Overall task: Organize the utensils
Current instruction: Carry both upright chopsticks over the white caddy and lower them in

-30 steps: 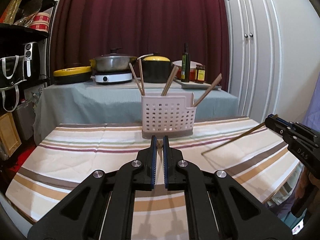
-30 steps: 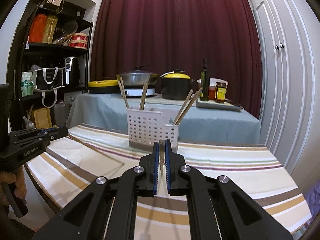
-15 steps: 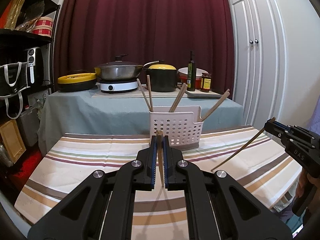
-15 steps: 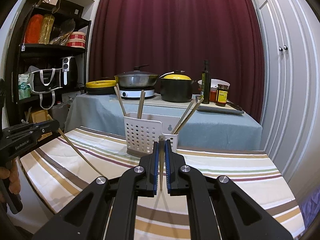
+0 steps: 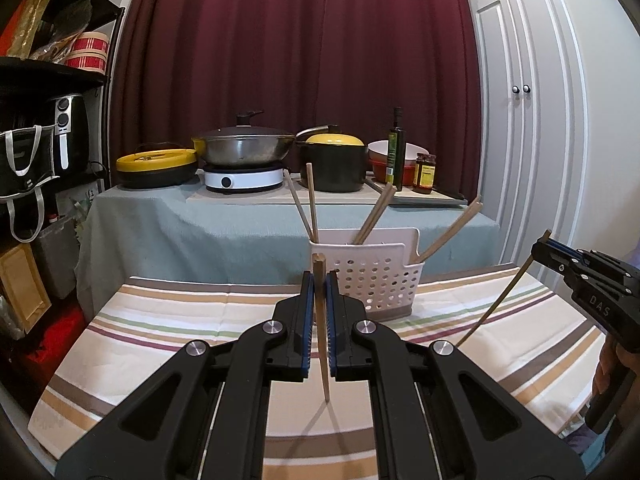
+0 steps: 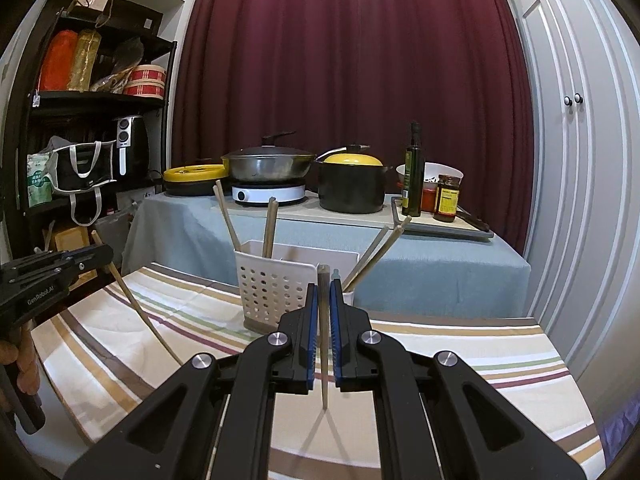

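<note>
A white perforated utensil holder [image 5: 372,280] [image 6: 276,288] stands on the striped tablecloth and holds several wooden chopsticks [image 5: 310,204] leaning outward. My left gripper [image 5: 319,280] is shut on one wooden chopstick [image 5: 323,344], held upright, tip just above the cloth, a little in front and left of the holder. My right gripper [image 6: 323,292] is shut on another wooden chopstick [image 6: 323,344], also upright, in front of the holder's right end. Each gripper shows in the other's view: the right one [image 5: 540,246] at the right edge, the left one [image 6: 105,254] at the left edge, chopsticks slanting down.
Behind the striped table [image 5: 160,320] a cloth-covered counter [image 5: 200,220] carries a wok on a hotplate [image 5: 244,152], a black pot with a yellow lid [image 5: 332,164], an oil bottle [image 5: 396,148] and jars. Black shelves [image 6: 80,100] stand left, white cupboard doors [image 5: 528,140] right.
Both grippers have lifted their chopsticks from lying on the cloth to nearly upright. The holder now sits lower and nearer in both views.
</note>
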The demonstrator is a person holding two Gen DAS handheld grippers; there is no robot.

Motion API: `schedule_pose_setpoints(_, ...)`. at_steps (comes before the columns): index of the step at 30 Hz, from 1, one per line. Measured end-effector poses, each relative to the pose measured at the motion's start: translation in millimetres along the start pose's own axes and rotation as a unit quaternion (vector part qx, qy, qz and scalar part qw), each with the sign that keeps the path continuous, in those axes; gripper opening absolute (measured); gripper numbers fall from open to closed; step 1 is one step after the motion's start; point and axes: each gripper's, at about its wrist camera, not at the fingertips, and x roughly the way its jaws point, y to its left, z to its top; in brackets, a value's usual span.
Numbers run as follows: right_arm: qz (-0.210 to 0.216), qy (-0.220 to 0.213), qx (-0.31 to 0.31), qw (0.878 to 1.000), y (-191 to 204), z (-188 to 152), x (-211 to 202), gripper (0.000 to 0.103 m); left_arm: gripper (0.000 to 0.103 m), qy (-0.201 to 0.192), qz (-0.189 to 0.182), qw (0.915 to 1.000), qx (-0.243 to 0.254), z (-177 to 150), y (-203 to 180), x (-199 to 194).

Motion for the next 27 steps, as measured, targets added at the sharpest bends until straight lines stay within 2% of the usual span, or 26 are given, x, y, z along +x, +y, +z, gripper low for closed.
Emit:
schedule_pose_setpoints(12, -0.003, 0.0, 0.013, 1.0, -12, 9, 14, 0.007, 0.007, -0.005, 0.007, 0.9999, 0.008, 10, -3, 22)
schedule_pose_setpoints(27, -0.002, 0.001, 0.017, 1.0, -15, 9, 15, 0.007, 0.007, -0.01, 0.011, 0.9997, 0.018, 10, -9, 25)
